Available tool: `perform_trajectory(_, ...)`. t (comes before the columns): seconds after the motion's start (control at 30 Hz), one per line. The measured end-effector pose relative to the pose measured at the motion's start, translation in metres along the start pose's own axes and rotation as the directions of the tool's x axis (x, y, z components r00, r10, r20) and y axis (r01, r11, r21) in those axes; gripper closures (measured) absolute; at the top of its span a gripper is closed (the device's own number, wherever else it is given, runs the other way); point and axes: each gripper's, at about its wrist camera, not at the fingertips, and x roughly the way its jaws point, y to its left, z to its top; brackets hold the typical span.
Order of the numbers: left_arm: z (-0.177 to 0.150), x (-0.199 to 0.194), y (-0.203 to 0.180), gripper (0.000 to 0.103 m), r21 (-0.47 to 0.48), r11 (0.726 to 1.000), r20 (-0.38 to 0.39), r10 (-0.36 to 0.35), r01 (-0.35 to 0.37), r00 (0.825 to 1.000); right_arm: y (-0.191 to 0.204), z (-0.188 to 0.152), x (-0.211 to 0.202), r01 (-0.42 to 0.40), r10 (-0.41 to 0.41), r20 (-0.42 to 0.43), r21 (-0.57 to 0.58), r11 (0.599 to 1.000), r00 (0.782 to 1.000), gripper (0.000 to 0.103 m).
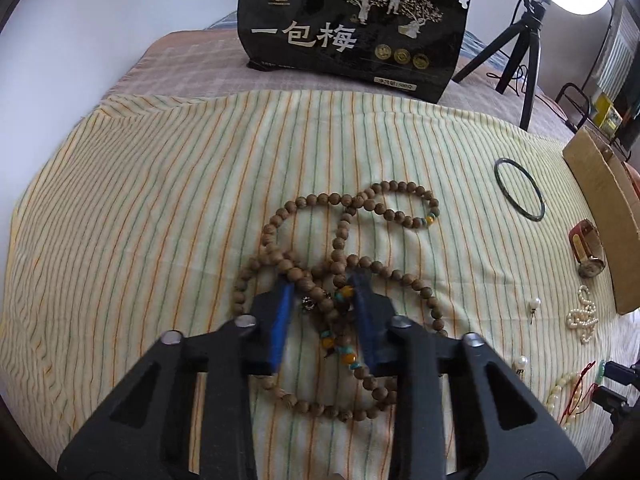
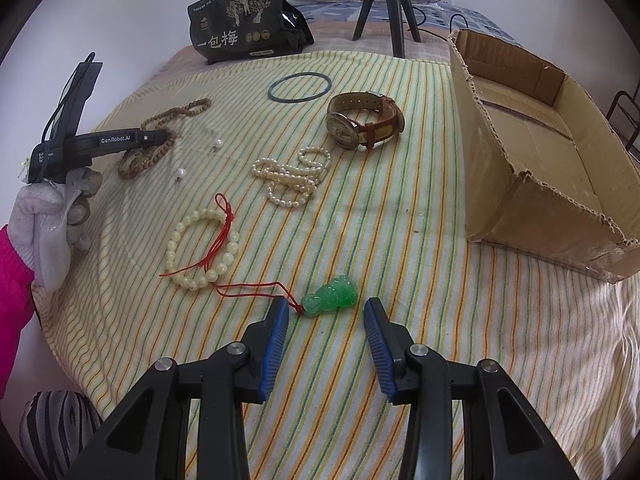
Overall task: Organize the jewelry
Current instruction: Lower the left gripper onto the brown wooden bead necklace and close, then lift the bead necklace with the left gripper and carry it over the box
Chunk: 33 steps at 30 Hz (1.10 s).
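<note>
On a bed spread with a striped cloth (image 2: pixel 400 240), the left gripper (image 1: pixel 324 280) points down into a tangle of wooden beads (image 1: pixel 344 240), its blue jaws drawn narrow around a knot of beads with amber and turquoise spacers; whether the pads actually press on them cannot be told. A gloved hand (image 2: pixel 52 220) with a pink sleeve carries that gripper at the left of the right wrist view. The right gripper (image 2: pixel 326 308) hangs over the cloth with jaws standing moderately apart and empty, a green pendant (image 2: pixel 330 296) on red cord lying just beyond the tips. Beside the cord lies a cream bead bracelet (image 2: pixel 200 248); farther back are a pearl strand (image 2: pixel 288 176), two pearl earrings (image 2: pixel 181 172), a wristwatch (image 2: pixel 364 120) and a dark bangle (image 2: pixel 300 86). A torn cardboard box (image 2: pixel 540 168) sits open at the right. A black snack bag (image 2: pixel 236 24) and a tripod (image 2: pixel 388 4) stand behind.
</note>
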Motion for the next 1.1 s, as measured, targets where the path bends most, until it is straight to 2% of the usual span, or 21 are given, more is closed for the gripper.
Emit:
perform_trajectory(0.13, -0.0002, -0.0010, 0.0026, 0.084, -0.007, 1.000, 0.003, -0.014, 0.014, 1.000, 0.0016, 0.0009, 0.0007, 0.002, -0.002, -0.006, -0.007, 1.000, 1.000, 0.070)
perform_trajectory(0.17, -0.0005, -0.0014, 0.0020, 0.085, -0.004, 1.000, 0.006, -0.012, 0.012, 1.000, 0.0013, 0.0015, 0.0012, 0.000, 0.000, -0.008, -0.002, 1.000, 1.000, 0.070)
perform_trajectory(0.2, -0.0009, -0.0017, 0.0016, 0.090, -0.001, 1.000, 0.009, -0.011, 0.011, 1.000, 0.0009, 0.0030, 0.0019, -0.005, 0.005, -0.009, 0.004, 1.000, 1.000, 0.068)
perform_trajectory(0.27, -0.0004, -0.0015, 0.0015, 0.090, -0.001, 1.000, 0.009, -0.015, 0.015, 1.000, 0.0015, 0.0059, 0.0037, -0.002, 0.002, -0.020, 0.002, 1.000, 1.000, 0.066)
perform_trajectory(0.4, 0.0008, -0.0008, 0.0034, 0.090, -0.004, 1.000, 0.004, -0.029, 0.029, 1.000, 0.0036, 0.0061, -0.0002, 0.026, -0.025, 0.015, -0.047, 0.999, 1.000, 0.041)
perform_trajectory(0.47, 0.0006, -0.0006, 0.0026, 0.090, 0.004, 1.000, 0.005, -0.027, 0.027, 1.000, 0.0030, 0.0055, -0.0004, 0.000, 0.003, 0.028, -0.085, 0.996, 1.000, 0.041)
perform_trajectory(0.57, 0.0003, -0.0004, 0.0020, 0.090, 0.009, 1.000, 0.007, -0.026, 0.026, 1.000, 0.0050, 0.0048, 0.0041, -0.031, 0.036, 0.023, -0.170, 0.985, 0.999, 0.048)
perform_trajectory(0.7, 0.0004, 0.0004, 0.0015, 0.090, 0.014, 1.000, 0.006, -0.028, 0.028, 1.000, 0.0070, 0.0030, 0.0044, -0.052, 0.059, 0.017, -0.269, 0.962, 0.998, 0.050)
perform_trajectory(0.93, -0.0002, 0.0001, 0.0004, 0.090, 0.021, 1.000, 0.010, -0.021, 0.020, 1.000, -0.0014, 0.0064, 0.0062, -0.097, 0.100, -0.007, -0.317, 0.944, 0.995, 0.069)
perform_trajectory(1.1, 0.0011, -0.0014, 0.0017, 0.091, 0.013, 1.000, 0.009, -0.027, 0.027, 1.000, 0.0018, 0.0045, 0.0042, -0.084, 0.087, -0.005, -0.334, 0.939, 0.996, 0.070)
